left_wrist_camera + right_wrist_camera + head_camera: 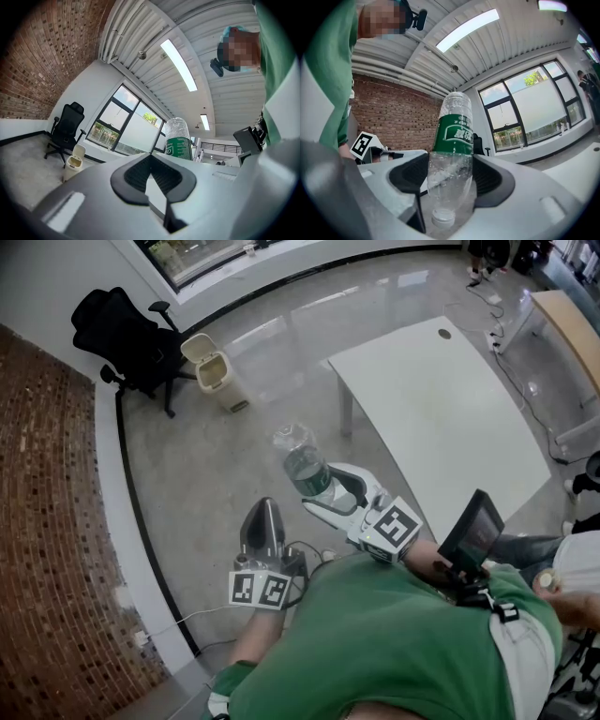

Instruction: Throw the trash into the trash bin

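- At far left of the head view, past the brick wall, sits a black office chair point(127, 334). The trash bin point(223, 385) stands just beside it on the floor point(197, 474). Its lid is tipped open on the side nearer the chair, so the mouth shows.
- Left gripper point(265, 512): held level, jaws together at the tips, nothing between them. Judged idle for this step.
- Bottle point(302, 460): clear plastic with a green label, looks near empty. It is carried in the air, off the surface and well apart from the bin.
- Right gripper point(325, 489): jaws spread wide and pressing on the bottle's clear part from both sides. The cap end sits toward the gripper body and the base points outward.
- White surface point(441, 418) at right: plays no part in this step.
- Step in hand (judgement): carry the bottle to the bin, which is not yet reached.
- Method note: hold the squeeze as it is, since thin plastic may buckle and slip if pressed harder.
- Walk in until the bottle hangs directly over the mouth, coming from the side away from the raised lid and clear of the chair's legs.
- Tilt the base downward and part the jaws only there.
- Risk: a light bottle let go from a distance could bounce off the rim.
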A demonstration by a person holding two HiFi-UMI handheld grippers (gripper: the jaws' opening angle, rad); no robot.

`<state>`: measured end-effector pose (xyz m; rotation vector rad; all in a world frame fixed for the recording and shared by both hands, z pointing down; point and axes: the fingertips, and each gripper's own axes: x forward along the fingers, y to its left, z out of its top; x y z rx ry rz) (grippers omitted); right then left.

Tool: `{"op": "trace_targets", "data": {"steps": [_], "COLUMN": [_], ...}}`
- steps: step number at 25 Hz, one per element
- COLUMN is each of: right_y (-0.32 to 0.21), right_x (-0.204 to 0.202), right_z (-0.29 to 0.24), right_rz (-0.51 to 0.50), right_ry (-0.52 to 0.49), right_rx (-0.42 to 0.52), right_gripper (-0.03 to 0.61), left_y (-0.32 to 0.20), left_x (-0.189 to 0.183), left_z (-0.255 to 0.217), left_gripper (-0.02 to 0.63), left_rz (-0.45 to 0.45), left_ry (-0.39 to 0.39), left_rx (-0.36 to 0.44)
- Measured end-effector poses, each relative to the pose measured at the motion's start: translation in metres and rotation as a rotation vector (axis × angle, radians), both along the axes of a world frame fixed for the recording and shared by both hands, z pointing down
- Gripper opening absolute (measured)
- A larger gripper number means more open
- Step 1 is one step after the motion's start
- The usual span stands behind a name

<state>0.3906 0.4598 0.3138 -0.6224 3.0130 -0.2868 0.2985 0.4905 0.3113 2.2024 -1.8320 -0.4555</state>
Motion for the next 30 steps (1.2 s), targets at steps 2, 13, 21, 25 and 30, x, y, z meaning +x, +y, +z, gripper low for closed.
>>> {"op": "trace_targets", "data": {"steps": [2, 13, 21, 25, 30], "right_y": [0.002, -0.004, 0.0, 0.008, 0.01], "right_x": [-0.001, -0.023, -0.025, -0.033, -0.044], "right_z": [0.003, 0.008, 0.006, 0.006, 0.011], "right_rz": [-0.006, -0.01, 0.012, 0.022, 0.028], "right_ry": [0.007, 0.015, 0.036, 0.032, 0.042], "right_rx": [-0.004, 0.008, -0.009, -0.018, -0.029], "right_gripper": [0.295, 0.295, 0.295, 0.295, 0.295], "left_y": [0.001, 0.002, 0.01, 0.018, 0.019], "left_x": [0.0, -0.023, -0.027, -0.037, -0.05], "left_z": [0.001, 0.008, 0.006, 0.008, 0.012], "left_gripper": [0.008, 0.008, 0.008, 0.008, 0.008], "left_rz": [-0.003, -0.026, -0.021, -0.018, -0.012], "left_ry": [0.001, 0.013, 0.026, 0.033, 0.036], "left_rx": [0.002, 0.01, 0.0, -0.003, -0.018]}}
